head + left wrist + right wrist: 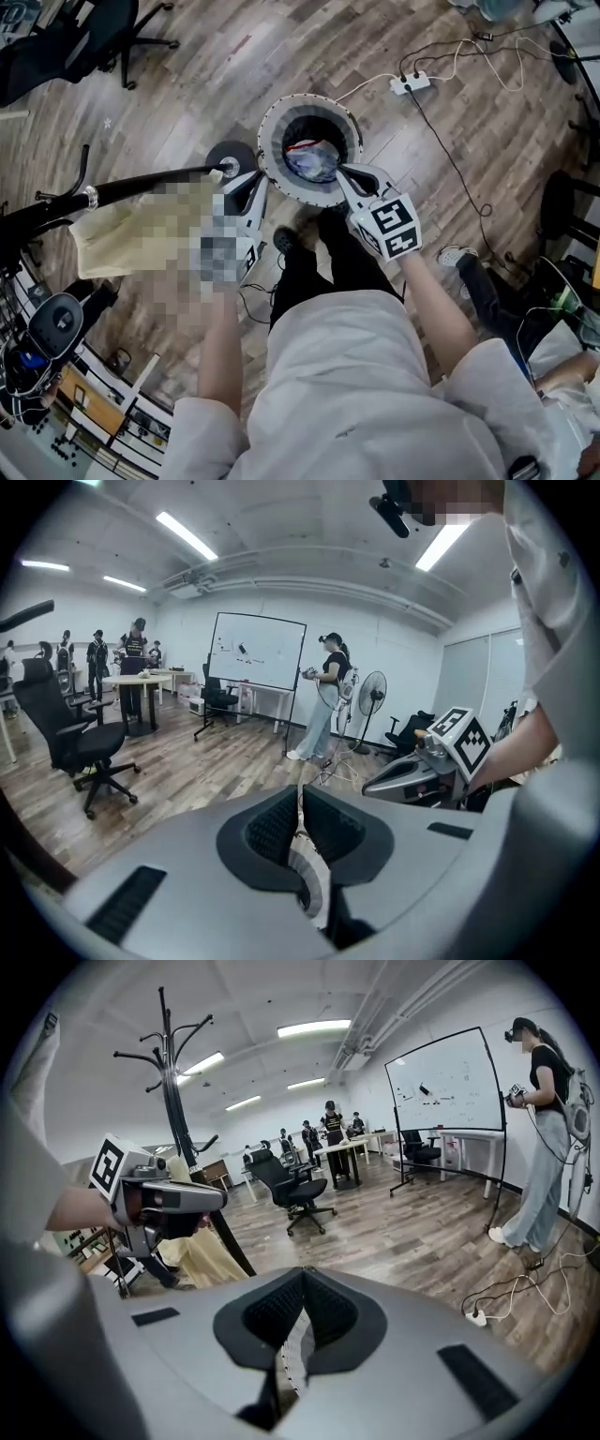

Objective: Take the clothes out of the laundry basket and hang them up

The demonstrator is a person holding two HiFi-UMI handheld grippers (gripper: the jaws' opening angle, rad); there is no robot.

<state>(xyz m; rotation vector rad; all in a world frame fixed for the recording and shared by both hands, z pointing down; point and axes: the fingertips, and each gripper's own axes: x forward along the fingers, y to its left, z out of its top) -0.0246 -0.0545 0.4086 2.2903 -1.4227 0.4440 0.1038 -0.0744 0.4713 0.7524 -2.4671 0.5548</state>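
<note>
One round, white-rimmed laundry basket (270, 124) holds crumpled clothes (312, 159); grey left tool (257, 180) and right tool (343, 172) each pressed together, seemingly empty.

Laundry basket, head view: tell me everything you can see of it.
The laundry basket is round and seen from above, with a white dotted rim and grey mesh-looking walls. It sits upright over the wood floor. Blue, white and red clothes lie inside. The left gripper and right gripper each clamp its rim on the near side.
</note>
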